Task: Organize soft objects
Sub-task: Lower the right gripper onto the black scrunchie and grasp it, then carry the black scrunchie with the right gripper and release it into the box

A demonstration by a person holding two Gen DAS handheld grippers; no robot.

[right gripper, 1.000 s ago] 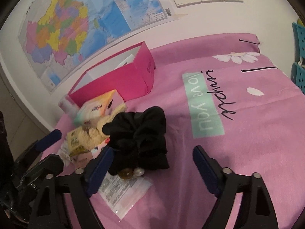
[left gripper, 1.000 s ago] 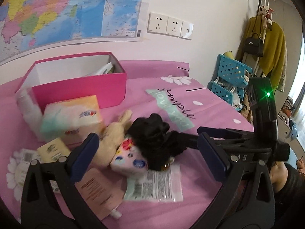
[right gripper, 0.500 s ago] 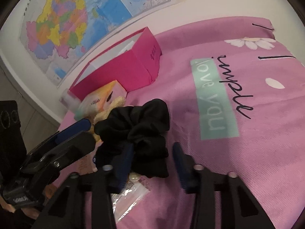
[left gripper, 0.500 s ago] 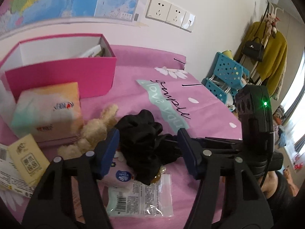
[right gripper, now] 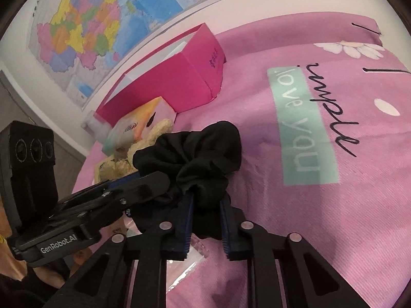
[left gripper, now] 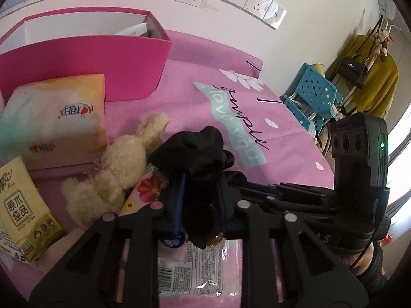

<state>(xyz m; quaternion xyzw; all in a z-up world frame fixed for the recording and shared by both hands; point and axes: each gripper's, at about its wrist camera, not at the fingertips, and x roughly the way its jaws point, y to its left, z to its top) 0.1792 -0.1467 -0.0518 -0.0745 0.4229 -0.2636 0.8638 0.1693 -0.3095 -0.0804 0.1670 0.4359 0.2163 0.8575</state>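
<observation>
Both grippers, wide open a second ago: left gripper (left gripper: 200, 202) and right gripper (right gripper: 205, 218) jaws closing onto black fabric scrunchie (right gripper: 203, 151). Lift toward pink cardboard box (left gripper: 84, 69) likely next.

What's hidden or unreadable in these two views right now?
- Pink box contents: both views, walls hide most.
- Packet label: left wrist view, claw arms cover it.
- Plush toy: right wrist view, mostly behind black scrunchie.
- Map text: too small.

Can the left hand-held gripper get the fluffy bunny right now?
Probably not: the left hand-held gripper is closing on the black scrunchie. The bunny lies uncovered beside it, easy once freed.
</observation>
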